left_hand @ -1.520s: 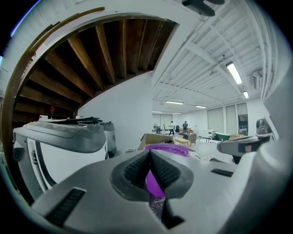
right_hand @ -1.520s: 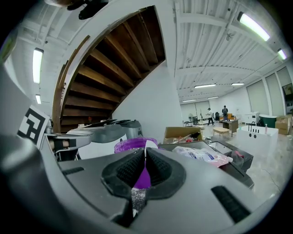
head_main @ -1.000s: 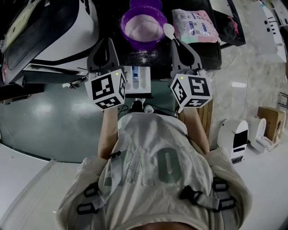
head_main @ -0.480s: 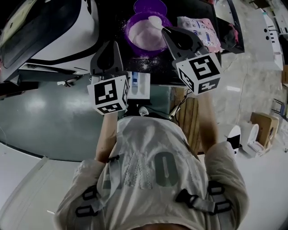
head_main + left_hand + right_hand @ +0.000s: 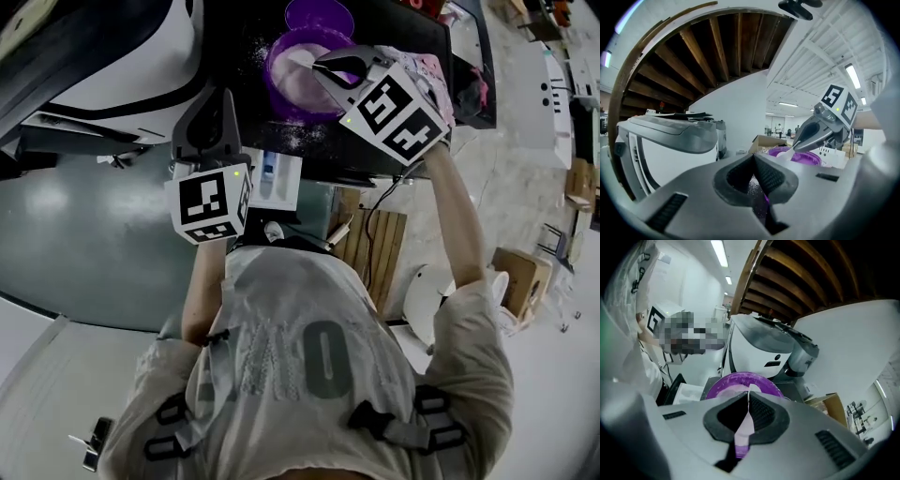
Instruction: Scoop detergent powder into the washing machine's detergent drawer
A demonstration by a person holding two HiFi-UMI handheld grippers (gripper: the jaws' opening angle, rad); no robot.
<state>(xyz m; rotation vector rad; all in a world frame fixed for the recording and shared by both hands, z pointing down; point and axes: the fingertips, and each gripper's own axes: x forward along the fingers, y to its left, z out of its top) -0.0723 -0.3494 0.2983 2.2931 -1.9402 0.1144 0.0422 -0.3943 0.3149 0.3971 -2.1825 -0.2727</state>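
I'm clamping the white spoon in my right gripper over the purple bowl of powder, which is sitting on the dark, powder-dusted worktop. My left gripper is hovering pinched shut and empty beside the detergent drawer, above a pale tiled floor.

The bowl at top centre is overhung by the right gripper; the drawer (beside the left gripper) is left uncovered
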